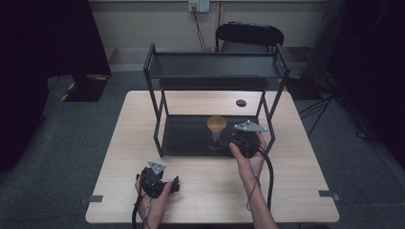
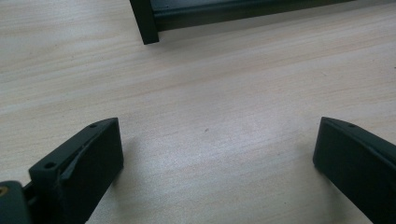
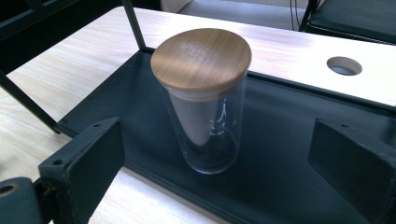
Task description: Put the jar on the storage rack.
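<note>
While the left gripper (image 1: 165, 183) is resting low over the bare front part of the wooden table (image 1: 210, 191), its jaws are standing wide apart with nothing between them, and in the left gripper view they are framing only pale wood grain, with a black leg of the rack (image 2: 144, 23) showing near the top edge. The right gripper (image 1: 234, 140) is hovering at the front right of the rack's (image 1: 157, 95) bottom shelf (image 1: 186, 136), its jaws also spread wide and gripping nothing. The glass jar (image 3: 208, 126) with its round wooden lid (image 3: 201, 58) is standing upright on that black lower shelf, near its front edge, lying between the open jaws in the right gripper view but clear of both. A round hole (image 1: 241, 103) is showing in the tabletop behind the rack.
</note>
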A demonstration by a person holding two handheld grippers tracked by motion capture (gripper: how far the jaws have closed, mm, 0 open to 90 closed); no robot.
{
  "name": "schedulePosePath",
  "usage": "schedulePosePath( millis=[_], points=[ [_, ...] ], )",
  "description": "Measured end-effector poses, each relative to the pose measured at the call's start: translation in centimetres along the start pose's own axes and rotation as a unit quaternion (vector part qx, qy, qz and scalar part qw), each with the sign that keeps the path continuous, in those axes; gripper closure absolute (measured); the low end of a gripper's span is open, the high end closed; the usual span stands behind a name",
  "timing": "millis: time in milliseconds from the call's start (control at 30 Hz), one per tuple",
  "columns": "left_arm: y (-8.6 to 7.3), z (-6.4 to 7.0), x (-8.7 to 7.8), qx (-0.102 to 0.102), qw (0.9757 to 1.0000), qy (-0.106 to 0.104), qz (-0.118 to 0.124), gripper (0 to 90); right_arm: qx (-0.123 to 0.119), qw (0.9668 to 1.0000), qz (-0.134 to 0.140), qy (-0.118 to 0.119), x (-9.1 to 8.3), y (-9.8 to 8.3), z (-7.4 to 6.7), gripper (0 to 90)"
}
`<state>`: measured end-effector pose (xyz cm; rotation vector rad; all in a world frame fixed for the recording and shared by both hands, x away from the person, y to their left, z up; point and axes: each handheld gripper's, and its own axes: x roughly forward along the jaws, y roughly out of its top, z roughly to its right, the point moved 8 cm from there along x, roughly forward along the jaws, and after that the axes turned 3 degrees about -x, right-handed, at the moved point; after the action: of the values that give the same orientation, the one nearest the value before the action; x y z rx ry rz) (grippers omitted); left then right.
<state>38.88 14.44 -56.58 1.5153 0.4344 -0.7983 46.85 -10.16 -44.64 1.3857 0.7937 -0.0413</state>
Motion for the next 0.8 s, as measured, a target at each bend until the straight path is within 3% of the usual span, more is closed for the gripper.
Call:
schedulePosePath(
  millis=[800],
  points=[
    [0.0,0.0,0.0,0.000,1.0000,0.000,0.000,1.3,0.021,0.9994,0.004,-0.027,-3.3,-3.8,1.1,3.1]
  ],
)
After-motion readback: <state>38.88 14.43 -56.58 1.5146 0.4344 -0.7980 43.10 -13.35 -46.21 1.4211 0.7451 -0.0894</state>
